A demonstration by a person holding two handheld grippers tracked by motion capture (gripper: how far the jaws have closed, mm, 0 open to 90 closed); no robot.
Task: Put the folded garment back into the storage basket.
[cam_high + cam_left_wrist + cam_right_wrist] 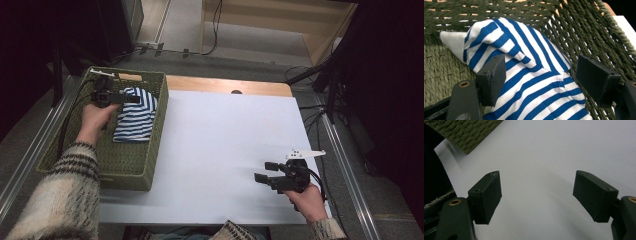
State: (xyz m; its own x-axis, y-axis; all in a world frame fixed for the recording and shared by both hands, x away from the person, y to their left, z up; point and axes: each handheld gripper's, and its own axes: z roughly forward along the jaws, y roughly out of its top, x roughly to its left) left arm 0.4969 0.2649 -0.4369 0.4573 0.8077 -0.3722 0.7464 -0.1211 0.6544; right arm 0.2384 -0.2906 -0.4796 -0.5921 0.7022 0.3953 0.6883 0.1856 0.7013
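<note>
Fingers (pixel 492 80) of left gripper (pixel 131 99) spread wide, pressing nothing, above striped cloth (pixel 135 116) lying inside green basket (pixel 127 167) at 10 o'clock. Better to lift straight up, avoiding snagging fabric. Right gripper (pixel 265 172) also wide, empty, at 4 o'clock.

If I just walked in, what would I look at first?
Probably the blue and white striped cloth, lying inside the green woven basket at the table's left edge. The left gripper sits right over it with its jaws apart, not squeezing it. Next comes the big white table top, where the right gripper waits open near the front right corner.
</note>
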